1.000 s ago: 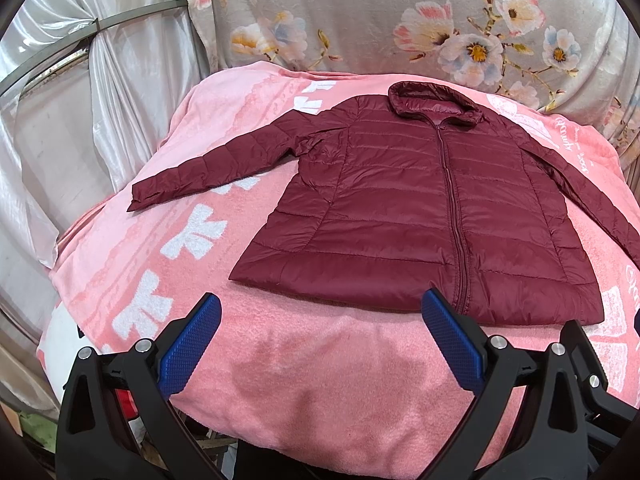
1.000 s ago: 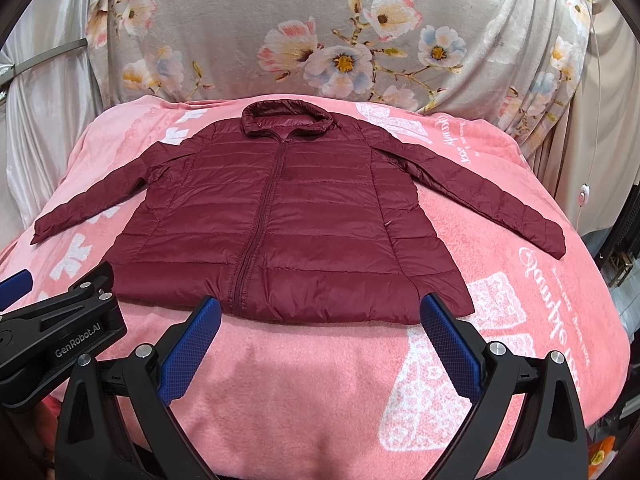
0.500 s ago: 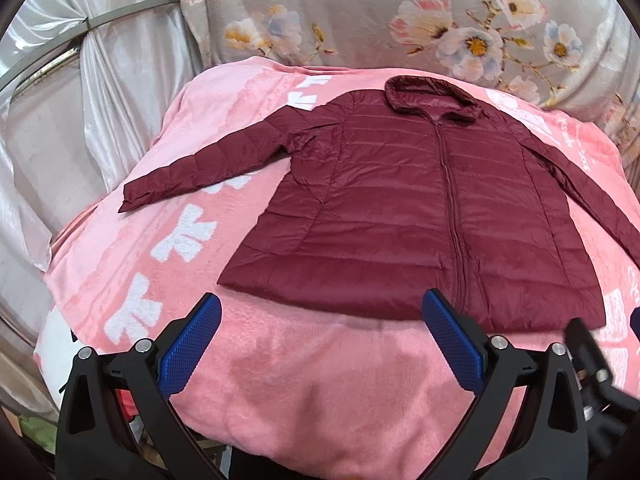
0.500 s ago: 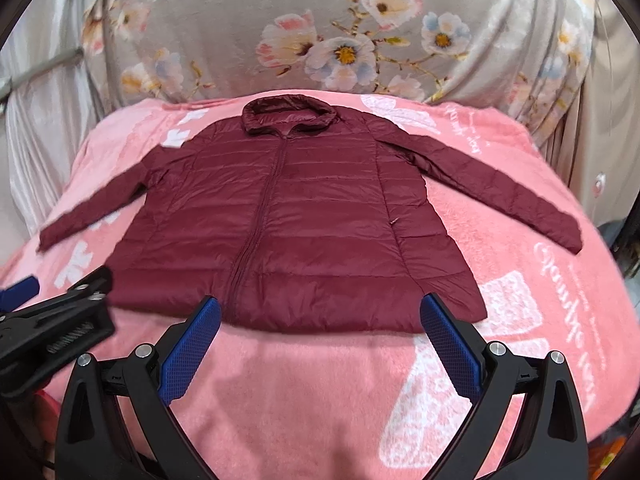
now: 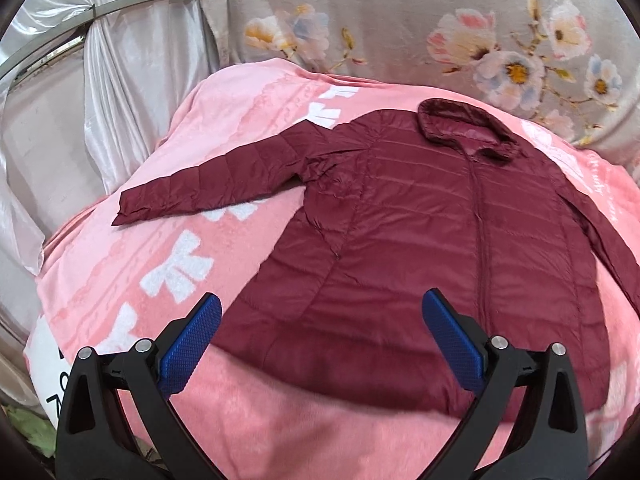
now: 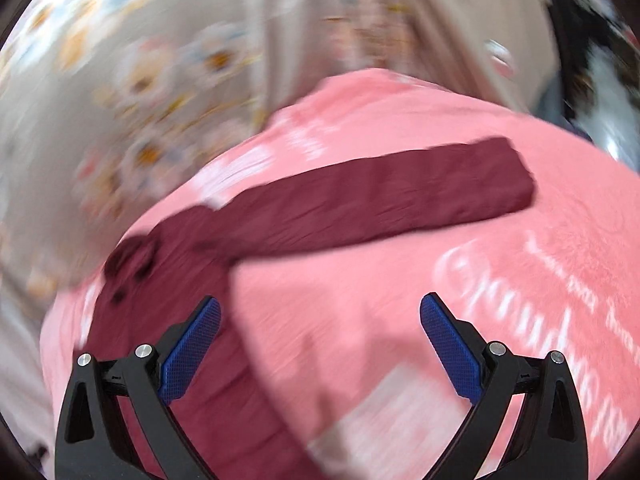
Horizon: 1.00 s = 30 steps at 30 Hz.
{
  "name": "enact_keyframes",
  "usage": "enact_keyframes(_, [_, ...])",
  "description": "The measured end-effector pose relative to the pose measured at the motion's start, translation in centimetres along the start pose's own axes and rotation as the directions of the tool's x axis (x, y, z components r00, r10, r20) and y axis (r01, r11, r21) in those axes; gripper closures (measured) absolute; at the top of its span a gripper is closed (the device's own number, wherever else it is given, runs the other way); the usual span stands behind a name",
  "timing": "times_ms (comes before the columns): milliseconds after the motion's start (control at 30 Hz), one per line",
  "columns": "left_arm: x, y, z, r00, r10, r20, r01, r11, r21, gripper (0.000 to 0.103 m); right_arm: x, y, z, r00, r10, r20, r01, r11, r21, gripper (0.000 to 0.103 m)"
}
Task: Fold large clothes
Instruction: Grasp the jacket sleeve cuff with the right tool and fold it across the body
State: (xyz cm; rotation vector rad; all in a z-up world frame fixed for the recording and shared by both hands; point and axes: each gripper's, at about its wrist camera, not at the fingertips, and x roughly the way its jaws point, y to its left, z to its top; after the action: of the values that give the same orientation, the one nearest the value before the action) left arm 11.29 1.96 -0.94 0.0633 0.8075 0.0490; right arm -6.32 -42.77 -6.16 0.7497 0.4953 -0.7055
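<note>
A dark red puffer jacket (image 5: 420, 248) lies flat and face up on a pink blanket (image 5: 120, 264), hood at the far side, zip closed. Its left sleeve (image 5: 216, 180) stretches out toward the left edge. My left gripper (image 5: 320, 340) hovers open over the jacket's near left hem, nothing between its blue pads. The right wrist view is motion-blurred: it shows the jacket's right sleeve (image 6: 380, 196) stretched across the blanket (image 6: 500, 300), with the cuff at the right. My right gripper (image 6: 320, 344) is open above bare blanket just in front of that sleeve, empty.
A grey floral cloth (image 5: 400, 20) hangs behind the bed. Shiny silver curtains (image 5: 132, 60) with a metal rail stand at the left. The blanket drops off at the near and left edges. The right side of the right wrist view shows dark blurred clutter (image 6: 592, 60).
The left gripper has moved forward and left, now over the jacket's hem. The right gripper has swung sharply right, from facing the whole jacket to facing the right sleeve. Both stay open.
</note>
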Motion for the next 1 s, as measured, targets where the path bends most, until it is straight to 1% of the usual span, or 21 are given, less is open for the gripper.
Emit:
enact_keyframes(133, [2.0,-0.3,1.2,1.0,0.002,-0.014,-0.002,1.0,-0.026,0.005,3.3,-4.5,2.5,0.995,-0.103,0.015,0.101,0.989,0.105,0.008])
enact_keyframes(200, [2.7,-0.6,1.7,1.0,0.002,-0.021,-0.003,0.999,-0.035,0.005,4.9,-6.3,3.4,0.989,-0.145,0.011,0.142,0.98,0.14,0.012])
enact_keyframes(300, [4.0,-1.0,2.5,0.999,-0.01,-0.031,0.009,0.999,-0.035,0.005,6.3,-8.7,4.1,0.981,-0.196,0.013,0.189,0.961,0.203,0.018])
enact_keyframes(367, [4.7,-1.2,3.0,0.999,-0.028,-0.046,0.026,0.999,-0.037,0.005,6.9,-9.8,4.2,0.978,-0.206,0.011,0.198,0.951,0.238,0.028])
enact_keyframes(400, [5.0,-1.3,3.2,0.998,-0.029,-0.052,0.027,0.999,-0.039,0.005,6.9,-10.0,4.3,0.976,-0.218,0.031,0.204,0.948,0.246,0.03])
enact_keyframes(433, [5.4,-1.3,3.4,0.998,-0.029,-0.059,0.026,0.999,-0.043,0.005,7.1,-9.9,4.6,0.973,-0.228,0.037,0.213,0.946,0.245,0.035])
enact_keyframes(467, [5.7,-1.4,3.6,0.998,-0.029,-0.064,0.026,0.998,-0.049,0.005,7.4,-9.8,5.0,0.971,-0.234,0.039,0.218,0.945,0.243,0.046])
enact_keyframes(500, [6.1,-1.3,3.7,0.997,-0.03,-0.068,0.026,0.998,-0.055,0.005,7.9,-9.8,5.6,0.975,-0.216,0.044,0.199,0.949,0.246,0.056])
enact_keyframes(533, [6.6,-1.2,3.9,0.997,-0.032,-0.076,0.027,0.998,-0.065,0.005,8.4,-9.9,6.0,0.98,-0.196,0.043,0.178,0.95,0.258,0.075])
enact_keyframes(567, [6.9,-1.2,4.0,0.996,-0.033,-0.081,0.027,0.997,-0.072,0.005,8.6,-10.0,6.4,0.981,-0.188,0.042,0.169,0.947,0.273,0.088])
enact_keyframes(600, [7.3,-1.0,4.1,0.996,-0.03,-0.083,0.023,0.996,-0.083,0.005,8.9,-9.8,7.0,0.982,-0.184,0.048,0.163,0.943,0.292,0.093])
enact_keyframes(633, [7.6,-0.8,4.2,0.996,-0.021,-0.082,0.014,0.996,-0.089,0.005,9.0,-9.4,7.5,0.982,-0.178,0.058,0.153,0.942,0.298,0.095])
enact_keyframes(667, [7.8,-0.7,4.2,0.997,-0.016,-0.08,0.008,0.996,-0.092,0.005,9.1,-8.4,8.0,0.983,-0.168,0.075,0.139,0.946,0.293,0.096])
enact_keyframes(733, [8.4,-0.2,4.6,0.997,0.007,-0.073,-0.014,0.995,-0.096,0.005,8.2,-4.4,9.2,0.985,-0.113,0.134,0.083,0.974,0.21,0.096])
enact_keyframes(800, [9.0,0.4,4.9,0.997,0.04,-0.062,-0.046,0.994,-0.099,0.005,6.8,2.0,9.9,0.983,0.009,0.183,-0.018,0.999,0.05,0.097])
enact_keyframes(833, [9.3,0.8,5.1,0.996,0.06,-0.059,-0.066,0.993,-0.102,0.005,6.3,4.9,9.7,0.98,0.067,0.187,-0.064,0.998,-0.025,0.097])
enact_keyframes(867, [9.5,1.1,5.2,0.996,0.073,-0.057,-0.079,0.991,-0.107,0.005,5.6,8.1,9.1,0.974,0.137,0.183,-0.118,0.987,-0.11,0.097])
enact_keyframes(900, [9.8,1.5,5.3,0.994,0.09,-0.054,-0.096,0.989,-0.113,0.005,4.8,12.6,7.8,0.96,0.235,0.154,-0.197,0.954,-0.227,0.097])
enact_keyframes(933, [10.4,2.1,5.5,0.991,0.118,-0.057,-0.124,0.985,-0.123,0.005,4.3,15.6,6.5,0.948,0.296,0.118,-0.25,0.92,-0.303,0.097])
enact_keyframes(967, [10.6,2.5,5.5,0.99,0.127,-0.058,-0.134,0.983,-0.128,0.005,4.0,18.3,5.0,0.935,0.346,0.075,-0.296,0.881,-0.37,0.097])
enact_keyframes(1000, [11.0,2.9,5.6,0.988,0.14,-0.061,-0.147,0.98,-0.136,0.005,3.8,22.2,2.4,0.912,0.409,0.001,-0.363,0.811,-0.459,0.097])
